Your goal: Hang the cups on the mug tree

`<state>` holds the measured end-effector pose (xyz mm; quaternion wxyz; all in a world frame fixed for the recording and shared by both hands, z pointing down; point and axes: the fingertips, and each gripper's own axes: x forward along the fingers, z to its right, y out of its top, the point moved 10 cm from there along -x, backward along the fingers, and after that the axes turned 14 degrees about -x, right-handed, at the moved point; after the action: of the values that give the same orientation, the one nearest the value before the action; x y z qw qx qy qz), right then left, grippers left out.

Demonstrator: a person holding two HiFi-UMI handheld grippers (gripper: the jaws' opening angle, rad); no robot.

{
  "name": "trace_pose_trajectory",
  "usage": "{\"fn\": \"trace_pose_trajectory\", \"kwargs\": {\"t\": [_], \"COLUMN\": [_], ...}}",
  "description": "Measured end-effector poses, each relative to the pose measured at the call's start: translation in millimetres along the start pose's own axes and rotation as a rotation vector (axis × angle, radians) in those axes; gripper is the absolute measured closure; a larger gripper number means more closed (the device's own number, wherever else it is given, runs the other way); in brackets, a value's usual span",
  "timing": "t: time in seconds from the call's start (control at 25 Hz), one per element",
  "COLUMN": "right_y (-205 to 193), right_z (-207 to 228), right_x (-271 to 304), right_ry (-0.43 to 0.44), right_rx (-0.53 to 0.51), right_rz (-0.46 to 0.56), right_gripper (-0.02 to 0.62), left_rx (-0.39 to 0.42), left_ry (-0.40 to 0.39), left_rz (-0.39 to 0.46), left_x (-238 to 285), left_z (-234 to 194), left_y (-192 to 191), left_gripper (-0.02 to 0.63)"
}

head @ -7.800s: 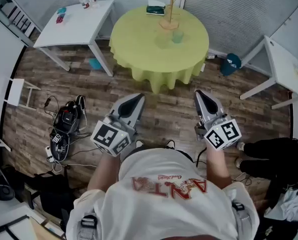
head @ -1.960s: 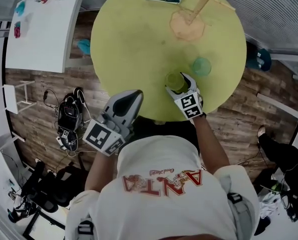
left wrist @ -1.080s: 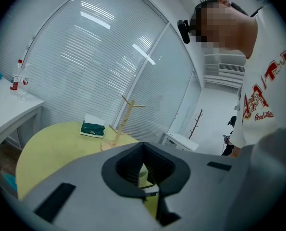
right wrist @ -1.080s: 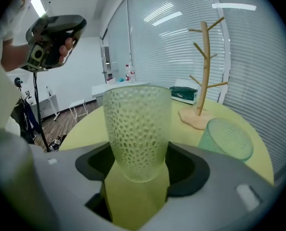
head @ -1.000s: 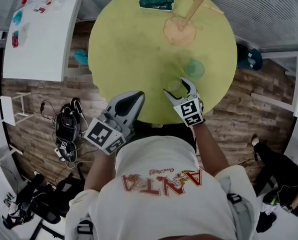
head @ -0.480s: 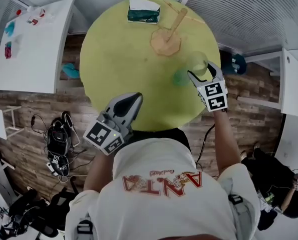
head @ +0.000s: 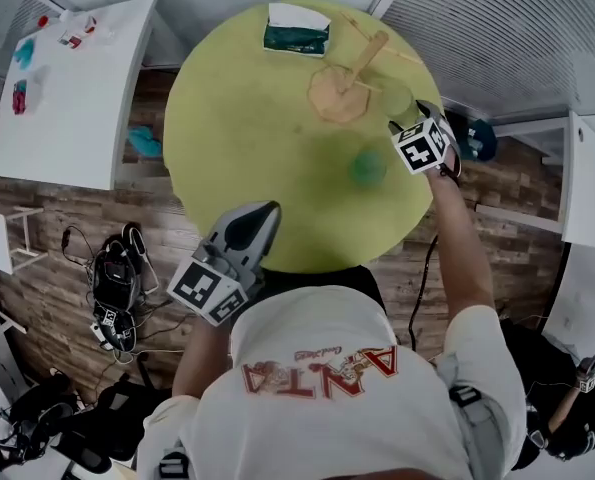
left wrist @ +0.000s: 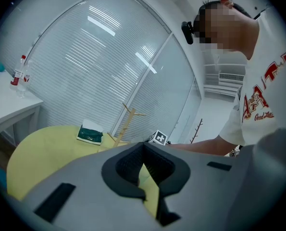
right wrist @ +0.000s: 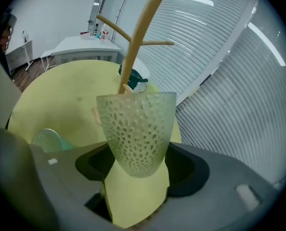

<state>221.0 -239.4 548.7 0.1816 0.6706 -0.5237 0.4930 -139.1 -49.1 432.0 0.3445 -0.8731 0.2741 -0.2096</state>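
My right gripper [head: 405, 118] is shut on a pale green dimpled cup [head: 396, 99], held above the table just right of the wooden mug tree [head: 353, 71]. In the right gripper view the jaws of that gripper [right wrist: 140, 165] clasp the narrow lower part of the cup [right wrist: 137, 129], and the mug tree's trunk and pegs [right wrist: 137, 37] rise right behind it. A teal cup [head: 367, 168] stands on the table; in the right gripper view this cup [right wrist: 46, 139] is at the left. My left gripper [head: 265, 211] hangs shut and empty at the table's near edge.
The round table wears a yellow-green cloth [head: 247, 138]. A dark green box [head: 296, 31] lies at its far side. A white side table [head: 72, 88] stands at the left and another [head: 587, 183] at the right. Cables and gear [head: 117, 268] lie on the wooden floor.
My right gripper has carried the green cup from the near middle of the table to the right and away, up beside the mug tree. The left gripper has stayed put.
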Motion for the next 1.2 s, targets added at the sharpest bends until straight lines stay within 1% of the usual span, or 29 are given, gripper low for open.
{"fn": "trace_pose_trajectory", "kwargs": {"t": [0.24, 0.36, 0.44, 0.52, 0.72, 0.8, 0.88, 1.08, 1.2], "right_y": [-8.7, -12.6, -9.8, -2.1, 22.1, 27.5, 31.7, 39.7, 46.6], "right_z": [-0.5, -4.2, -4.5, -3.8, -3.6, -7.4, -10.4, -15.1, -20.0], "right_x": [1.0, 1.7, 3.3, 5.5, 8.1, 6.8, 4.0, -4.7, 0.0], "right_ry": [0.003, -0.001, -0.009, -0.017, -0.057, -0.063, -0.064, -0.078, -0.087], "right_rx": [0.067, 0.048, -0.011, -0.093, -0.318, -0.388, -0.422, -0.441, -0.500], "right_rz": [0.035, 0.007, -0.042, -0.096, -0.178, -0.209, -0.224, -0.225, -0.254], "right_gripper": [0.279, 0.279, 0.279, 0.279, 0.279, 0.279, 0.279, 0.279, 0.278], "left_rx": [-0.022, -0.022, -0.021, -0.021, -0.027, -0.030, -0.032, -0.043, -0.046], "left_ry": [0.020, 0.015, 0.010, 0.007, 0.001, 0.003, 0.007, 0.017, 0.014], "left_rz": [-0.006, -0.010, -0.011, -0.012, -0.010, -0.003, 0.004, 0.013, 0.013], "left_x": [1.8, 3.6, 4.7, 4.8, 2.2, -0.8, -4.1, -10.8, -12.6], "left_z": [-9.6, -9.4, -8.5, -7.8, -7.4, -7.9, -9.7, -14.3, -15.6], "left_y": [-3.8, -2.7, -1.5, -1.9, -4.6, -4.1, -3.4, -4.5, -5.8], "left_gripper": [0.611, 0.611, 0.611, 0.610, 0.611, 0.611, 0.611, 0.611, 0.611]}}
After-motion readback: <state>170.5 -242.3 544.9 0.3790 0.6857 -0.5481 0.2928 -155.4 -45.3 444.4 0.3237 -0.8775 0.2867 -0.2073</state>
